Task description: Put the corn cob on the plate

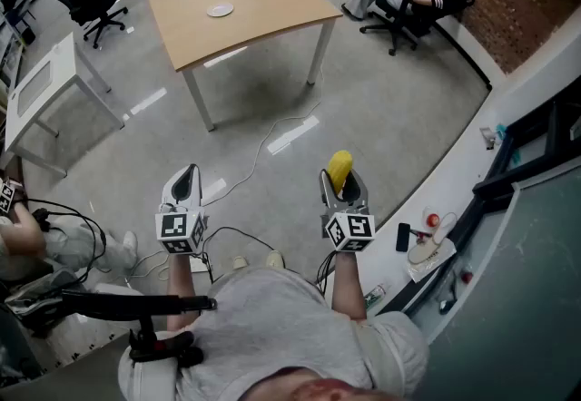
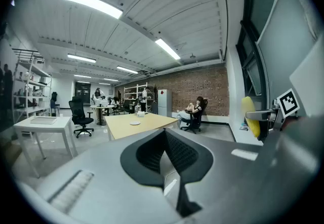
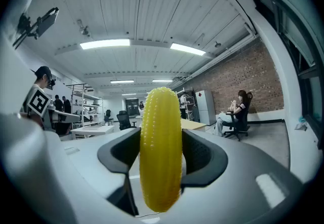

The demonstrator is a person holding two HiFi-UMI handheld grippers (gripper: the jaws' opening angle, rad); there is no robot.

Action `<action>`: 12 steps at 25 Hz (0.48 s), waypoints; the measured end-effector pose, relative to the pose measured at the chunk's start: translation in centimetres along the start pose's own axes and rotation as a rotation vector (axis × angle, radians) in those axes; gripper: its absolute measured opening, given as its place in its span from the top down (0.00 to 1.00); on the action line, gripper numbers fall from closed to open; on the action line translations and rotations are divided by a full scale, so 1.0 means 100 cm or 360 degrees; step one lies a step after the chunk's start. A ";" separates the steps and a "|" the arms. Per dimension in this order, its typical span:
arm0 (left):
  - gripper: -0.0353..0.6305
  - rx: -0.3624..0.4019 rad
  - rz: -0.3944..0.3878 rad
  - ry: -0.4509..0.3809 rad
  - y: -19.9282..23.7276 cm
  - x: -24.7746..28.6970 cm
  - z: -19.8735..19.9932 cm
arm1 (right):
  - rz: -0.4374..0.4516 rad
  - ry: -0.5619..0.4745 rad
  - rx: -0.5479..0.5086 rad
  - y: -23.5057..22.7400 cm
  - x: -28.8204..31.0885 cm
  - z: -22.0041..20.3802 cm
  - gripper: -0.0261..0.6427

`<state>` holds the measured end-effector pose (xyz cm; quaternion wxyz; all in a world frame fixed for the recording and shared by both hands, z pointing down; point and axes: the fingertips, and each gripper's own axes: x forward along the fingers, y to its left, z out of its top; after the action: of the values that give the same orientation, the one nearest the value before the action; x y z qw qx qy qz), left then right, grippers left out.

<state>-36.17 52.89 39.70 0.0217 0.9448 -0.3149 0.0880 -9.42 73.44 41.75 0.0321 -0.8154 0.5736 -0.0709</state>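
Where right claw (image 3: 162,153) clamps, corn cob (image 3: 160,126) (upright)

Head view: above, behind left claw (image 1: 185,177) and right claw (image 1: 341,180), steeply down.
Gripper views: close behind own jaws, level.
Shared: wooden table (image 1: 241,14) ahead of claws.

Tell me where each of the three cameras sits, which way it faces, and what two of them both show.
Head view: on the person's head, facing steeply down at the table; shows torso, left gripper, right gripper.
Left gripper view: on that gripper, facing level toward the plate; its jaws closed, empty.
Right gripper view: on that gripper, facing the room; its jaws clamp the corn cob.
Shared: corn cob appears in all three.
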 end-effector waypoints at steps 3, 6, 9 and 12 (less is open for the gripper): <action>0.92 -0.0001 -0.0011 0.0003 -0.003 0.001 0.008 | -0.0003 -0.0026 0.0011 -0.003 0.001 -0.003 0.58; 0.92 0.0009 -0.0025 -0.0014 -0.010 0.006 0.010 | 0.0000 -0.0031 -0.0003 -0.010 0.001 -0.003 0.57; 0.92 0.0028 -0.0007 -0.0027 -0.024 0.009 0.002 | 0.0035 -0.0022 0.0001 -0.023 -0.003 -0.010 0.57; 0.92 0.0023 -0.0007 -0.0027 -0.033 0.011 0.003 | 0.0082 -0.0015 -0.0005 -0.025 -0.001 -0.010 0.57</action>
<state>-33.30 54.88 39.60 0.0124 0.9463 -0.3124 0.0821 -7.29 74.40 43.11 0.0353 -0.8008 0.5943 -0.0654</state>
